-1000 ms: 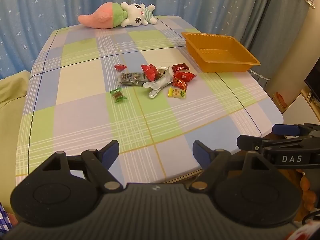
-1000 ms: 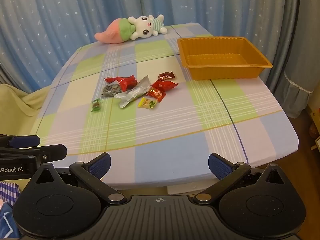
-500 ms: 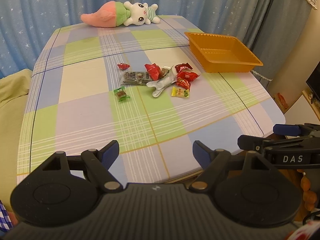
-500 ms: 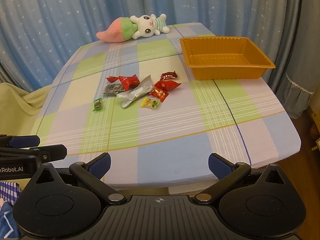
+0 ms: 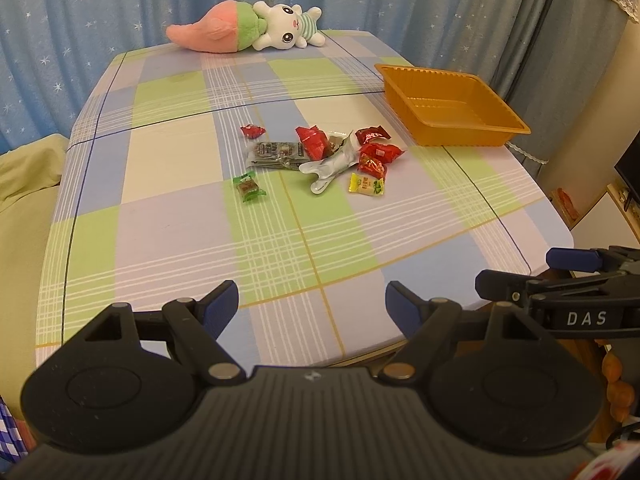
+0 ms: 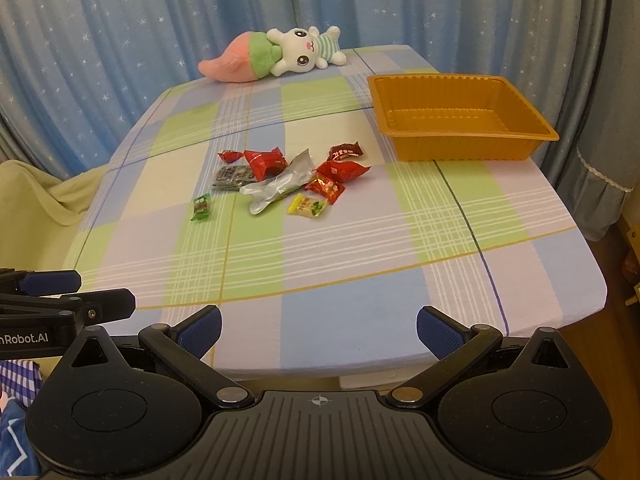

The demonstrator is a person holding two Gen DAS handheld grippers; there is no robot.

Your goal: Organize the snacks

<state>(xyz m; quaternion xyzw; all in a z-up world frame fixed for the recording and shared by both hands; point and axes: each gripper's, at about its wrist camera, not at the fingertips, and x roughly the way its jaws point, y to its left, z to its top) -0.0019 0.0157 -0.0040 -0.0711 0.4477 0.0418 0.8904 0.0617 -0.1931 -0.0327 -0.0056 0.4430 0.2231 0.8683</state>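
**A:** Start with the big picture. You have the table (image 5: 168,224) under its checked cloth, and the orange tray (image 6: 460,146) sits empty at its far right corner, which I read as the place the snacks are meant to end up. The plush rabbit (image 5: 244,30) lies along the far edge by the curtain, out of your way.

**B:** And the snacks themselves?

**A:** Loose in the middle of the cloth, near the tray but apart from it. The silver foil packet (image 6: 280,186) sprawls across the heap, partly over a grey printed packet (image 5: 276,154), with red wrappers (image 6: 342,170) around it. The yellow candy (image 6: 308,205) lies just in front, and the green candy (image 5: 249,188) sits alone to the left, so either is an easy first pick.

**B:** My grippers?

**A:** Your left gripper (image 5: 312,306) and right gripper (image 6: 318,330) both hang over the near edge of the table, jaws spread wide and holding nothing, well short of the heap. I judge no snack is sorted yet.

**B:** Do the views differ?

**A:** Your right view looks straight into the tray and shows its ribbed floor bare; your left view sees it at a slant, but gives the green candy more plainly. Each also catches the other gripper at its side.
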